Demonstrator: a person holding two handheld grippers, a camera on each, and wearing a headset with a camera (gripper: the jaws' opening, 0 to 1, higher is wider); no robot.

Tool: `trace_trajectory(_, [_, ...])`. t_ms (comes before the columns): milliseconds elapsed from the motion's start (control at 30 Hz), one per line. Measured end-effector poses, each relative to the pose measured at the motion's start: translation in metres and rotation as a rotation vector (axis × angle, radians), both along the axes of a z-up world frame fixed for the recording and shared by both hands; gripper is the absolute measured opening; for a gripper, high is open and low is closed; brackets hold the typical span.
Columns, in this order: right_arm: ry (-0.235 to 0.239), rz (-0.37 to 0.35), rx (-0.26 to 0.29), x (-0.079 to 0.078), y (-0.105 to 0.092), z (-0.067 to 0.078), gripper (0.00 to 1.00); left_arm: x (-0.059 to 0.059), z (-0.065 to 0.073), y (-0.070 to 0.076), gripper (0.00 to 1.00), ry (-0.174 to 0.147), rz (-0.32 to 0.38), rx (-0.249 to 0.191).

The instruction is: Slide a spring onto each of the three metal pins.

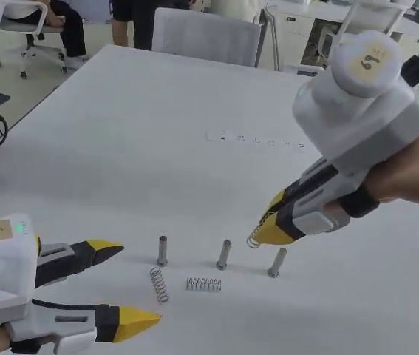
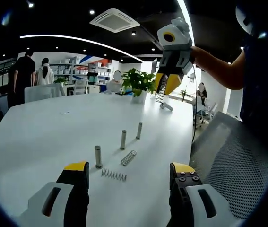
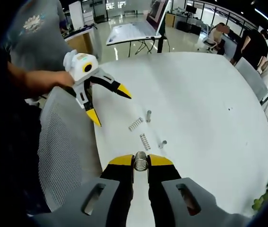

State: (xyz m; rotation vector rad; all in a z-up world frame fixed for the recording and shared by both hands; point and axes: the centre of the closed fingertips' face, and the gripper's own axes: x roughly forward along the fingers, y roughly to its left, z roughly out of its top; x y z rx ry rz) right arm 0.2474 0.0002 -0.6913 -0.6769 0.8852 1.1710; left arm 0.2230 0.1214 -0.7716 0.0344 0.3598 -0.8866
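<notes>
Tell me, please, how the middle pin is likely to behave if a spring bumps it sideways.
The middle pin stands tall and thin on a narrow end, so a sideways nudge would probably tip it. Round, it may then roll on the smooth table. Being metal, it should stay stiff.

My head view looks forward and down at the counter (image 1: 157,133) from close above. My left gripper view sits low, facing across it; my right gripper view looks down from higher. All three share the pins (image 1: 224,254).
</notes>
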Motion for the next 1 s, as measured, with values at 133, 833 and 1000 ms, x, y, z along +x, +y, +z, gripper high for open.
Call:
trace_trajectory(133, [-0.02, -0.065, -0.01, 0.018, -0.022, 0.006, 0.08, 0.001, -0.001, 0.001, 0.67, 0.001, 0.004, 0.01])
trace_trajectory(833, [0.046, -0.154, -0.135, 0.056, -0.051, -0.048, 0.08, 0.004, 0.003, 0.006, 0.7, -0.012, 0.019, 0.017])
trace_trajectory(1000, [0.05, -0.143, -0.168, 0.059, -0.051, -0.065, 0.08, 0.004, 0.004, 0.006, 0.69, -0.013, 0.02, 0.014])
